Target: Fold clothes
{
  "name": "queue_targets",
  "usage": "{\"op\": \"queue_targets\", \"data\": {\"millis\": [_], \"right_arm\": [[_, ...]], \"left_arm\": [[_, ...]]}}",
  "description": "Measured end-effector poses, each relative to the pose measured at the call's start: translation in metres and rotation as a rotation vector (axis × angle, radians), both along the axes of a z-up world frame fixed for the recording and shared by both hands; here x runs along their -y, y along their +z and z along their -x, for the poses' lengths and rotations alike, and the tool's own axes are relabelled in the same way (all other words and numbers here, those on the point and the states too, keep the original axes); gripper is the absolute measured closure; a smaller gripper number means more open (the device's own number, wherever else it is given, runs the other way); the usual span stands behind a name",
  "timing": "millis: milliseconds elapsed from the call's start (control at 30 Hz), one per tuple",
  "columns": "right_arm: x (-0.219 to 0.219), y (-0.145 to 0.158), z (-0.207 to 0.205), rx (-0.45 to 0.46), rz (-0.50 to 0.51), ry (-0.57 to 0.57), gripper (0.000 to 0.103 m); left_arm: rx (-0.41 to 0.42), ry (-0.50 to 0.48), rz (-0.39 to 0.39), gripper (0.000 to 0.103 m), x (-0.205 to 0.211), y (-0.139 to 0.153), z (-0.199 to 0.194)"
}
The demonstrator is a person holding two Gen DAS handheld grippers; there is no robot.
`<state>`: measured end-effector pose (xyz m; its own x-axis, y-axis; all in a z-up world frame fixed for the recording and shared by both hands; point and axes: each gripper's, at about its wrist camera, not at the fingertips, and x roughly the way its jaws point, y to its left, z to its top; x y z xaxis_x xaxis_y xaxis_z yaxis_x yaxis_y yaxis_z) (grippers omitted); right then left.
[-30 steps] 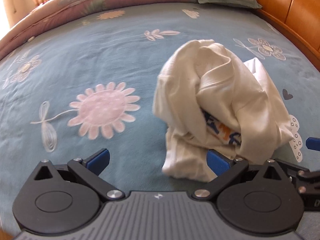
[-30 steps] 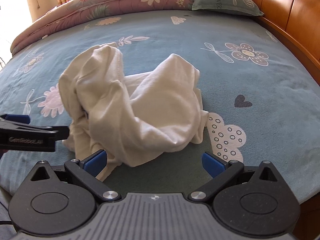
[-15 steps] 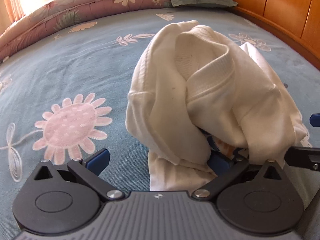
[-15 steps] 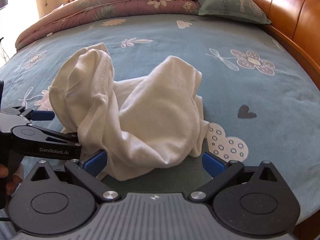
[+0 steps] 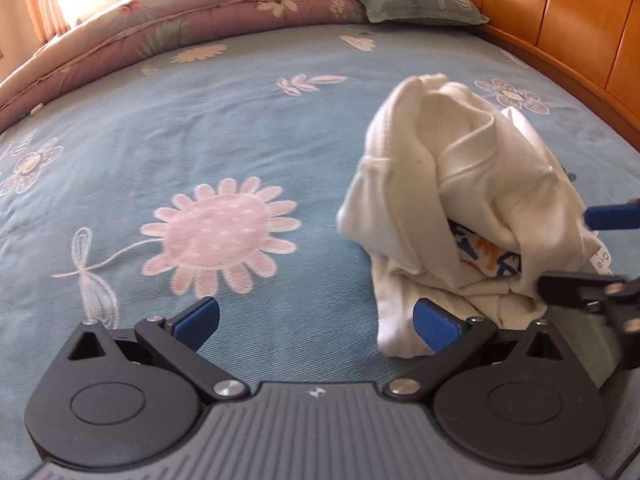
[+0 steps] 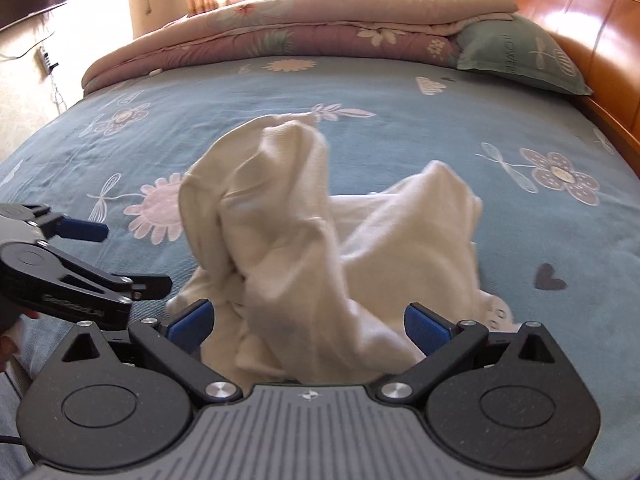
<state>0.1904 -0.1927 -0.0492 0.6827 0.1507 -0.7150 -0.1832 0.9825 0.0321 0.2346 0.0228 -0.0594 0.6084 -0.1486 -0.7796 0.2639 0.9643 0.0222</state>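
A cream garment [image 6: 320, 248] is seen crumpled in a heap on the blue bedsheet [image 5: 200, 128], not folded. In the right wrist view it sits at the centre, directly between the wide-open fingers of the right gripper [image 6: 306, 322], which is nearer. In the left wrist view it lies at the right; the left gripper [image 5: 316, 318] is spread wide, and only its right finger is touching the cloth.

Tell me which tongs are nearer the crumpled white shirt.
Right. The right tongs straddle the white shirt, its cloth between the open fingers. The left tongs sit open beside it, only one finger touching its edge.
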Motion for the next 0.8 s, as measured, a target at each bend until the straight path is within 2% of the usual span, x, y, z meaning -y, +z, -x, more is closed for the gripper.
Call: {"op": "queue_targets", "data": {"millis": [200, 267, 367, 400, 467, 567, 633, 800], "right_arm": [[0.004, -0.004, -0.003, 0.052, 0.139, -0.051, 0.0], [0.032, 0.004, -0.001, 0.067, 0.137, -0.116, 0.0], [0.067, 0.008, -0.004, 0.078, 0.269, -0.264, 0.0], [0.078, 0.009, -0.004, 0.073, 0.271, -0.291, 0.0], [0.094, 0.015, -0.001, 0.06, 0.203, -0.315, 0.0], [0.09, 0.021, 0.009, 0.078, 0.086, -0.256, 0.0], [0.071, 0.021, 0.013, 0.085, 0.051, -0.166, 0.0], [0.008, 0.007, 0.006, 0.082, 0.073, 0.033, 0.0]], "left_arm": [[0.018, -0.006, 0.002, 0.001, -0.006, 0.007, 0.007], [0.016, -0.013, 0.012, 0.001, -0.005, 0.005, 0.006], [0.016, -0.029, 0.03, 0.001, 0.001, 0.003, 0.006], [0.019, -0.038, 0.037, 0.001, 0.003, 0.003, 0.006], [0.025, -0.055, 0.05, 0.001, 0.008, 0.005, 0.006], [0.036, -0.071, 0.057, 0.001, 0.012, 0.007, 0.004], [0.041, -0.064, 0.05, 0.001, 0.013, 0.008, 0.003], [0.036, -0.04, 0.044, 0.001, 0.005, 0.007, 0.006]]}}
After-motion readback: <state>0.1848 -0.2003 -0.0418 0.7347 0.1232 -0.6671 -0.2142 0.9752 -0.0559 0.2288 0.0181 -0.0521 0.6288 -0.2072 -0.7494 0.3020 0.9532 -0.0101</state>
